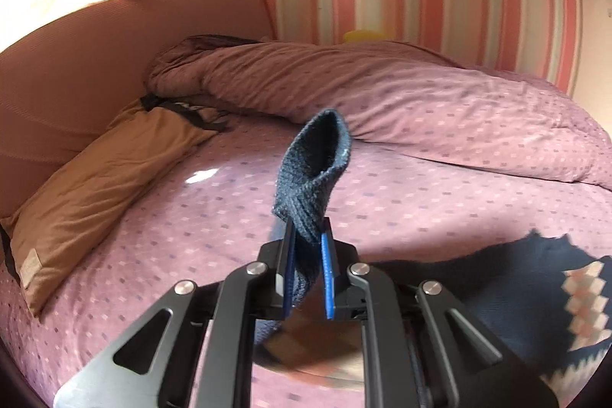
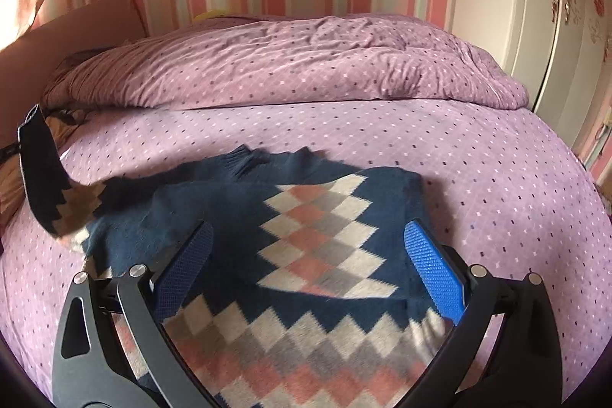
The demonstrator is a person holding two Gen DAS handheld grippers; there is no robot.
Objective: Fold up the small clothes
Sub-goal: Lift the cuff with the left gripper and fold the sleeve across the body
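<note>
One sleeve fold is in hand, by my reading. My left hand-held gripper (image 1: 308,247) is clenched on the ribbed cuff (image 1: 311,174) of the sweater (image 2: 306,228), which stands up mid-frame in the left wrist view. In the right wrist view that sleeve (image 2: 42,186) lifts off at the left edge, while the body lies flat on the bed (image 2: 478,155), centre to lower frame. My right hand-held gripper (image 2: 310,266) hangs released over the chest, blue textured pads (image 2: 436,270) wide apart, holding nothing. Next I judge the sleeve must be carried across the diamond-patterned front and laid flat. Navy knit looks soft and limp; the purple dotted bedsheet is smooth, and the duvet (image 2: 287,64) is bunched behind.
</note>
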